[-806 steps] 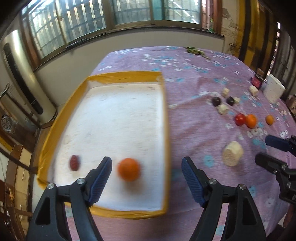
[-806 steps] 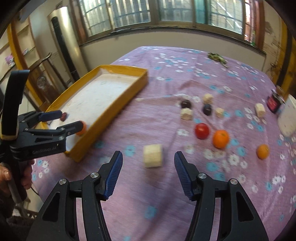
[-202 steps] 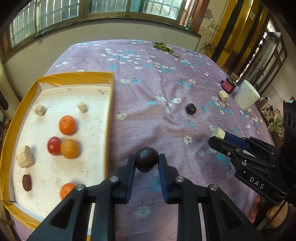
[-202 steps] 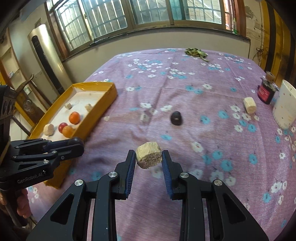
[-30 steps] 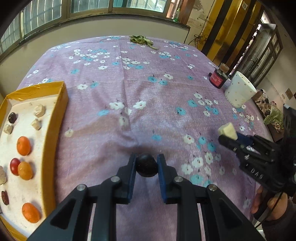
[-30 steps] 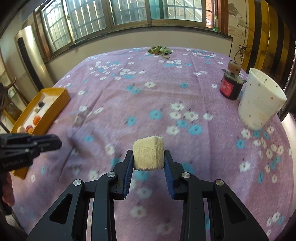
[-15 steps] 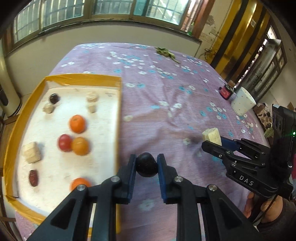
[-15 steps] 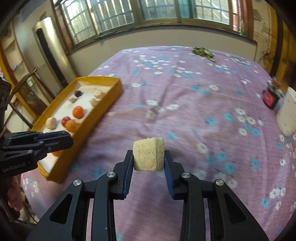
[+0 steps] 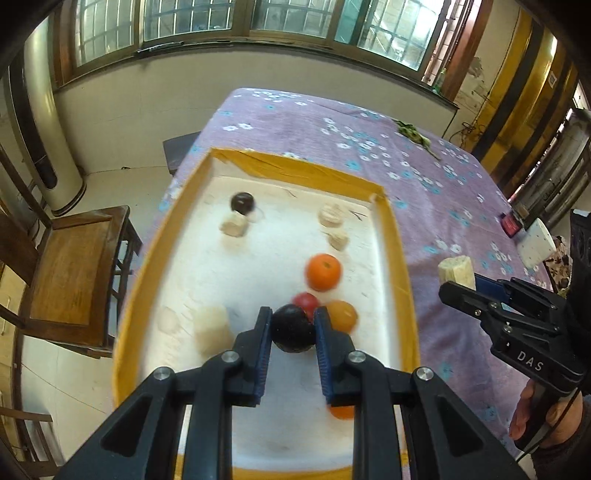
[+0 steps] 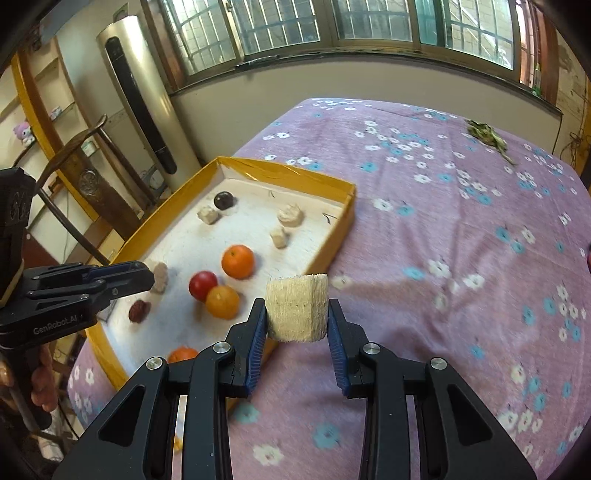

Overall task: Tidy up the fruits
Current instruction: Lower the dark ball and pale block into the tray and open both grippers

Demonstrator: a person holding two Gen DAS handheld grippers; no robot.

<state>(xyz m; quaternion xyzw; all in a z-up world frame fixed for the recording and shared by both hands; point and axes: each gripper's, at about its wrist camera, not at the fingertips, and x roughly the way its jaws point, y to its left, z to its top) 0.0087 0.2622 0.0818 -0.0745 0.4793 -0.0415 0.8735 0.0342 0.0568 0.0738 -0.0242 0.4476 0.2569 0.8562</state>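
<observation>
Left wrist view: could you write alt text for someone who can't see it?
A black claw grips a dark round fruit above a yellow-rimmed tray holding oranges, a red fruit and pale chunks. To the right, over a purple floral cloth, a second claw holds a pale chunk.

Daylight enters through the barred windows point(image 9: 236, 18) along the far wall, leaving both views bright and evenly lit, with warm tones on the wall. Shadows are soft; a faint one lies on the purple tablecloth point(image 10: 461, 229) in the right wrist view. The white tray floor point(image 9: 221, 266) nearly washes out. Motion blur smears the fruits in the left wrist view. Fisheye distortion bends the window frames, and the corners of both views go black.
</observation>
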